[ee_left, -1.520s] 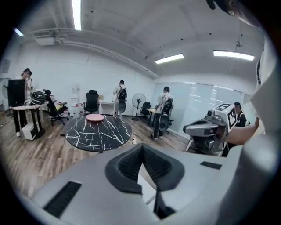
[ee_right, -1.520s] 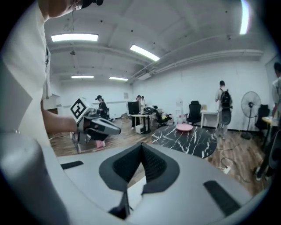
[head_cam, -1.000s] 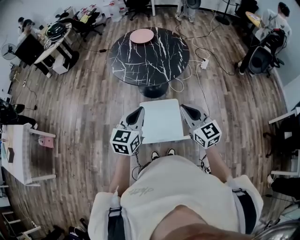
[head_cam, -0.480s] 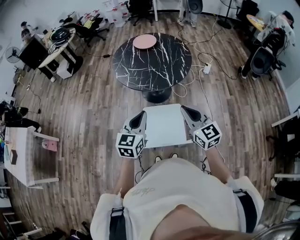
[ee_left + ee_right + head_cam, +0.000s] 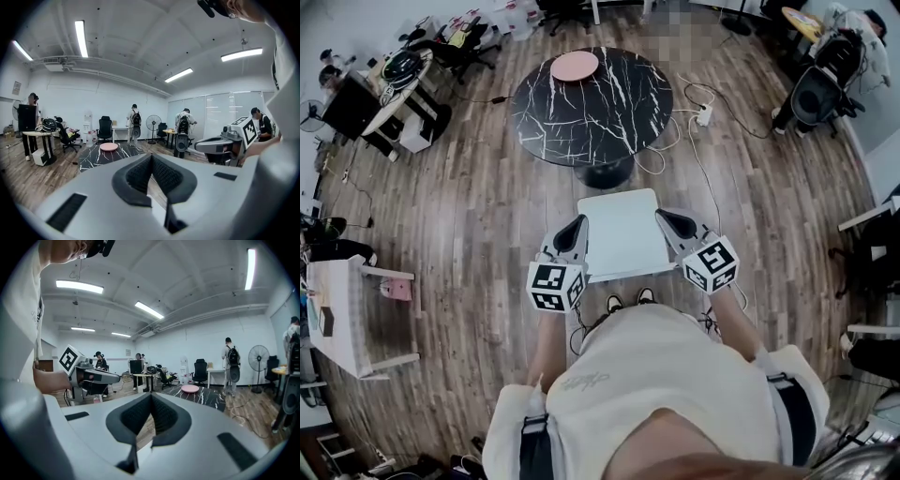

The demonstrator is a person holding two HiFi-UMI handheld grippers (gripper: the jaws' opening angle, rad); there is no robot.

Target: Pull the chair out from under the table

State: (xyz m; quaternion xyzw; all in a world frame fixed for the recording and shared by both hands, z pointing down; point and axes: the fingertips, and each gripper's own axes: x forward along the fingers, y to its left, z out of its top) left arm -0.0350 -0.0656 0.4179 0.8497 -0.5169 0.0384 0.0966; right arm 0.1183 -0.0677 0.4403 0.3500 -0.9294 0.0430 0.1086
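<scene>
The person's shoes (image 5: 610, 305) stand just behind the white chair (image 5: 621, 234). Each gripper is clamped on a side edge of the seat: the left gripper (image 5: 578, 228) on the left edge, the right gripper (image 5: 664, 220) on the right, both with pads closed at the tips and a white sliver of the chair between them. The chair stands on the wooden floor (image 5: 487, 225), out from under the round black marble worktop (image 5: 609, 103), with its far edge near the pedestal (image 5: 605, 174). A pink plate (image 5: 574, 66) lies at the worktop's far rim.
</scene>
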